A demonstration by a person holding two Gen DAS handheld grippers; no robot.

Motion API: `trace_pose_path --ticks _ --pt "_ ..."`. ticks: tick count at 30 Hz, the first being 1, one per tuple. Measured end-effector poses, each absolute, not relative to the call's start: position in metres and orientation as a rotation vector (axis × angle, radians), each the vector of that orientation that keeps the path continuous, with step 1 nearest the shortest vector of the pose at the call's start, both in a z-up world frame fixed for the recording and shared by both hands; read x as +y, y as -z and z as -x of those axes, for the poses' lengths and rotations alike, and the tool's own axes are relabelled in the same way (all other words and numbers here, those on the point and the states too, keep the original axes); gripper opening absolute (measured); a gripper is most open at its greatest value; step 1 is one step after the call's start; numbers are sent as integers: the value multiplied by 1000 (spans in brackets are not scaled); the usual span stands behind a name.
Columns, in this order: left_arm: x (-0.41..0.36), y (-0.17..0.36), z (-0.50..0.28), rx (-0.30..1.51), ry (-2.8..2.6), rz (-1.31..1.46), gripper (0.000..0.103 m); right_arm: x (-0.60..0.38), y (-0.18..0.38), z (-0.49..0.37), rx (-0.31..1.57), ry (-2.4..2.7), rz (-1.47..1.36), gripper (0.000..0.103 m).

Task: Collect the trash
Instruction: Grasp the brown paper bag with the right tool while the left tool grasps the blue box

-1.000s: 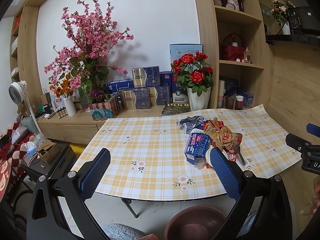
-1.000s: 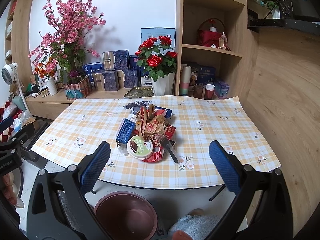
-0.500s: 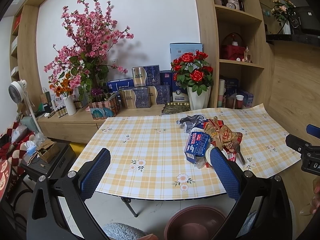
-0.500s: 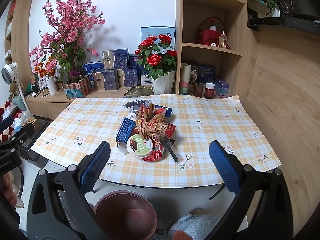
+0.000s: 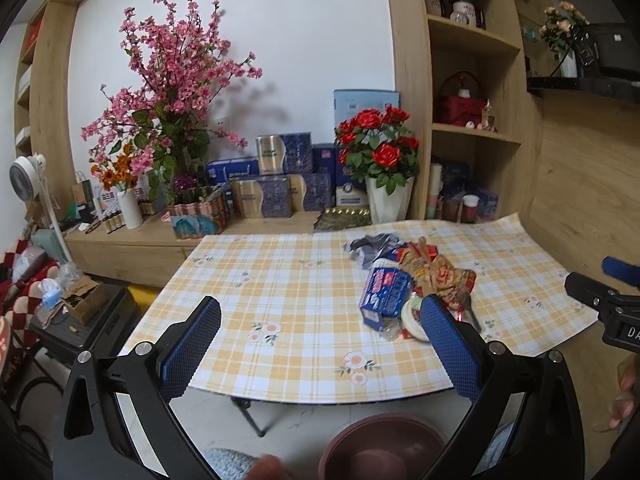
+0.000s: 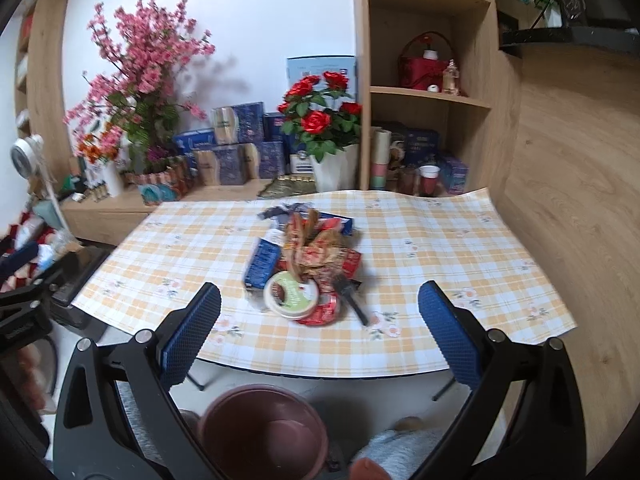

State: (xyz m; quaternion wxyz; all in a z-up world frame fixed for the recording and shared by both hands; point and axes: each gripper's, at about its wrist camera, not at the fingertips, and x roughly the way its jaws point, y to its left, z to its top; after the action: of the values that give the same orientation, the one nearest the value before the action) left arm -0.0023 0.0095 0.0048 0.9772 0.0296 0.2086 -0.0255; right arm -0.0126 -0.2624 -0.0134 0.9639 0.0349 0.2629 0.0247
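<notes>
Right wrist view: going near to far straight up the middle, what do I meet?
Brown bin on the floor → table edge → round lid → crumpled brown wrappers → red roses in a white pot.

Glossy plaid tablecloth (image 6: 420,248), crinkled foil wrappers (image 6: 316,252)

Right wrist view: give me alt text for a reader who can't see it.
The open right gripper hovers short of a trash pile on a yellow plaid tablecloth: blue carton, crumpled wrappers, round lid, black fork. A brown bin sits on the floor below.
</notes>
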Motion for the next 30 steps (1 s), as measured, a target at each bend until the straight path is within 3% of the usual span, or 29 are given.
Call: trace_pose_path --ticks 15,30 --pt "8 35 -34 416 79 -114 98 -259 41 -23 575 -110 -4 97" --pt "16 87 -116 531 61 -64 98 -227 116 -193 764 -90 400 97"
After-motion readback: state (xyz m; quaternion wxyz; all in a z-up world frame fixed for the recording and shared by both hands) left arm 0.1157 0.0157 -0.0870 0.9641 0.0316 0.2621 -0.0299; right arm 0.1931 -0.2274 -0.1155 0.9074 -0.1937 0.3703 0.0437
